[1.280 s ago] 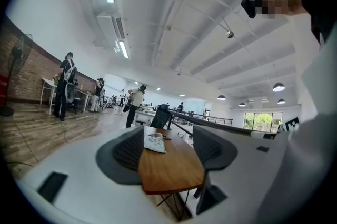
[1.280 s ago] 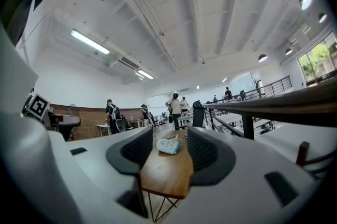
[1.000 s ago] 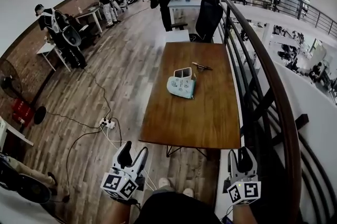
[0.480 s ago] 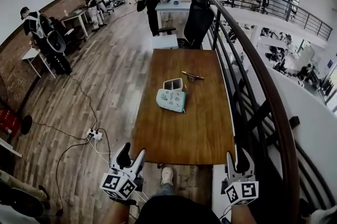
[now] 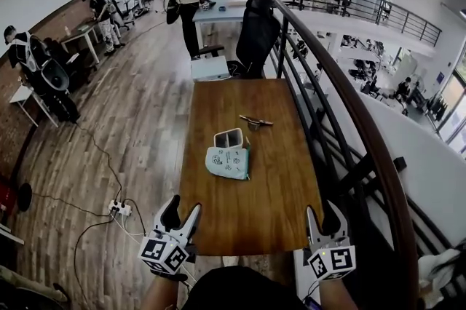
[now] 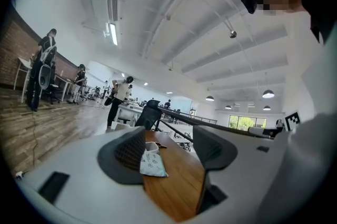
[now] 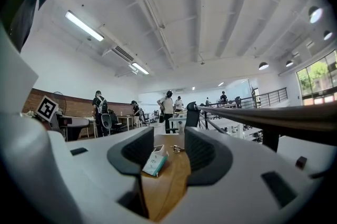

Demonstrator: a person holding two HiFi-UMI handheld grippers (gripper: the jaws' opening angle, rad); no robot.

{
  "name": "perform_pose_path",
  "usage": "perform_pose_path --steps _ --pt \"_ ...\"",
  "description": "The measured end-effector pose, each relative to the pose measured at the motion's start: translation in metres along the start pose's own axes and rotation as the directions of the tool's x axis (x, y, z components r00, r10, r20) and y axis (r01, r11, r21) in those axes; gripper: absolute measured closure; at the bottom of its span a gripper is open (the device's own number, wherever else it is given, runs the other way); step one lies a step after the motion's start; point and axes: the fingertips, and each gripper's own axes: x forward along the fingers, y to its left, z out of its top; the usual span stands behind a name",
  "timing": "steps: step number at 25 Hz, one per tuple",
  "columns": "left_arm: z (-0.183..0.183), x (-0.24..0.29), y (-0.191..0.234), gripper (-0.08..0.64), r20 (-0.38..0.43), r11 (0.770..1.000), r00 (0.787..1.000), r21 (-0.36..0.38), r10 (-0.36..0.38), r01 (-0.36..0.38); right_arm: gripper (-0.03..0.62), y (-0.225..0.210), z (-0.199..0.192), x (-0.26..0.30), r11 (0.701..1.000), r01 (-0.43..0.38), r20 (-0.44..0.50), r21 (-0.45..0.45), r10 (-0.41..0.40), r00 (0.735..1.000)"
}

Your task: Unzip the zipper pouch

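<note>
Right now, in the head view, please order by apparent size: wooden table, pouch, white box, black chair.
Largest first: wooden table; black chair, which stands farther away; pouch; white box, only slightly smaller than the pouch.

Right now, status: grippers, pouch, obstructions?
Left gripper open, empty, at the brown wooden table's near edge. Right gripper same. Pale teal printed fabric zipper pouch flat mid-table, ungripped. Small white box beside its far edge; approach clear.
</note>
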Motion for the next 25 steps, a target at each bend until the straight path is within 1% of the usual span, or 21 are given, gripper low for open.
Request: perform_pose_path --steps 3,6,10,13,17,21,25 --pt "0.000 0.018 0.010 0.273 -0.026 0.999 0.999 0.015 -0.030 0.030 0.420 0.005 -0.004 0.020 1.000 0.000 -0.014 0.007 0.000 1.000" --pt "-0.009 0.030 0.018 0.273 -0.072 0.998 0.996 0.036 -0.057 0.060 0.422 0.015 -0.015 0.040 1.000 -0.014 -0.048 0.012 0.015 0.999" --pt "-0.025 0.040 0.030 0.275 -0.121 0.996 0.989 0.024 -0.086 0.089 0.422 0.029 -0.031 0.066 0.999 -0.050 -0.090 0.017 0.052 0.995" --pt "-0.035 0.041 0.037 0.275 -0.153 0.995 0.984 0.009 -0.095 0.097 0.423 0.040 -0.045 0.080 0.997 -0.077 -0.132 0.026 0.079 0.988" --pt "-0.047 0.040 0.049 0.275 -0.190 0.997 0.978 -0.009 -0.081 0.081 0.423 0.049 -0.068 0.100 0.993 -0.113 -0.207 0.036 0.118 0.971" --pt "-0.053 0.041 0.055 0.276 -0.213 0.998 0.975 -0.018 -0.055 0.053 0.423 0.050 -0.086 0.117 0.989 -0.143 -0.266 0.046 0.150 0.952" --pt "-0.059 0.041 0.056 0.276 -0.236 0.999 0.971 -0.039 -0.017 0.008 0.423 0.051 -0.108 0.139 0.979 -0.195 -0.330 0.060 0.204 0.922"
